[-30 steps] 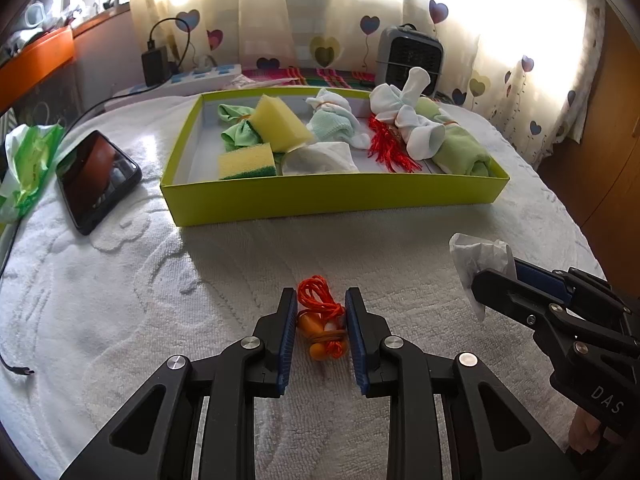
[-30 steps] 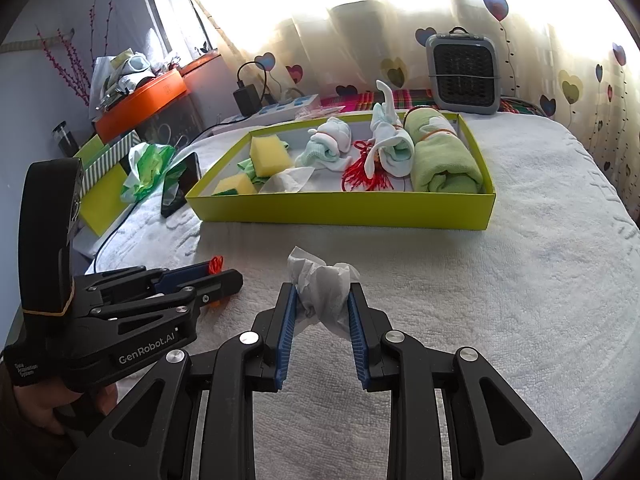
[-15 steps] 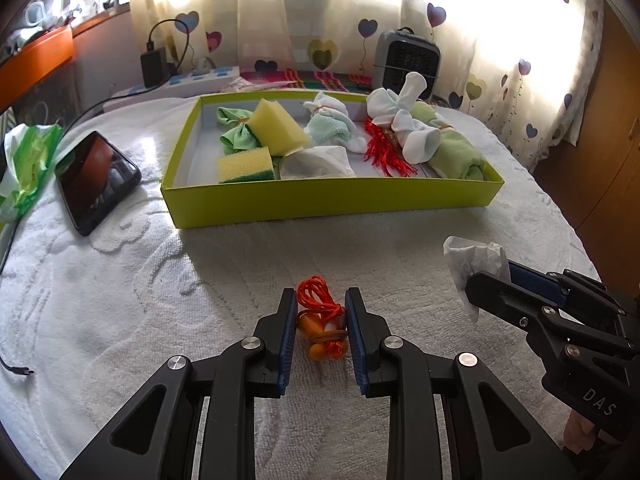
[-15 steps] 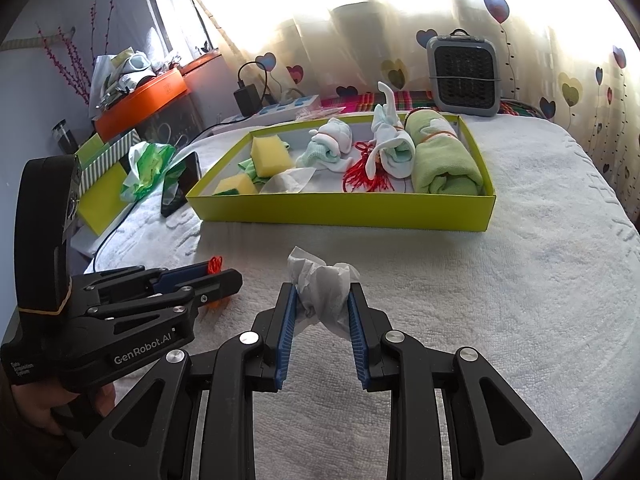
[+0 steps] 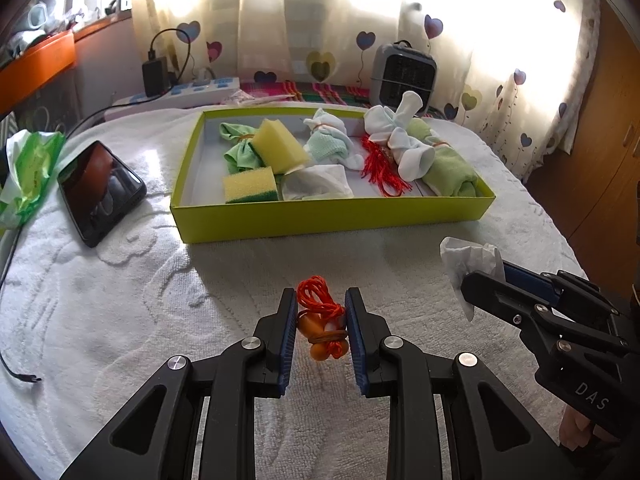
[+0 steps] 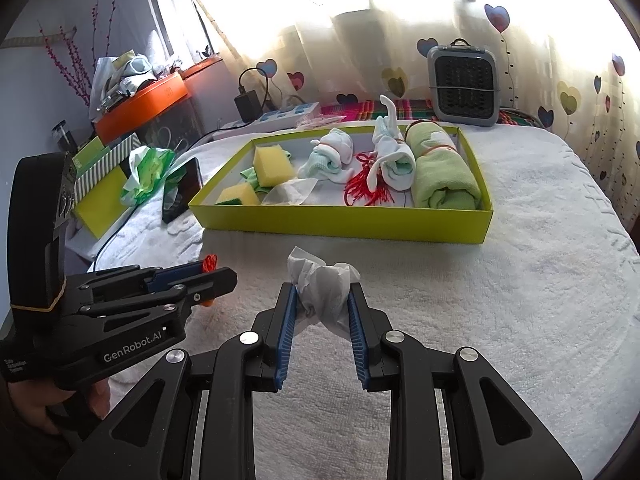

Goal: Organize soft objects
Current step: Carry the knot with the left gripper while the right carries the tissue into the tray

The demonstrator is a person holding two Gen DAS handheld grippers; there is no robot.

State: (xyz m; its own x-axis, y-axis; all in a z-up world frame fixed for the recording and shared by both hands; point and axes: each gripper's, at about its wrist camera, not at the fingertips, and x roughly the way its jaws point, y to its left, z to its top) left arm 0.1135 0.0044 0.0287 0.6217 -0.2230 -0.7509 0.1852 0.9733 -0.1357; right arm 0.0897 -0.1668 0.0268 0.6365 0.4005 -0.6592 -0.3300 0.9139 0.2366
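My left gripper [image 5: 321, 312] is shut on a bundle of orange corded earplugs [image 5: 322, 324], held just above the white towel. My right gripper [image 6: 322, 298] is shut on a crumpled white tissue [image 6: 322, 286]; the tissue also shows in the left wrist view [image 5: 470, 258]. Both grippers are in front of a yellow-green tray [image 5: 332, 216], also seen in the right wrist view [image 6: 340, 226]. The tray holds two yellow sponges [image 5: 276, 150], rolled socks [image 5: 332, 144], a red tassel [image 5: 380, 164], a green rolled towel [image 5: 448, 164] and a white tissue [image 5: 316, 182].
A black phone [image 5: 100, 188] lies left of the tray beside a green plastic bag [image 5: 28, 168]. A power strip with a charger [image 5: 180, 92] and a grey heater [image 5: 402, 74] stand behind the tray. A cable end [image 5: 24, 378] lies at the left.
Both grippers keep their holds and have drifted only slightly; the tray sits a little further away in the left wrist view.
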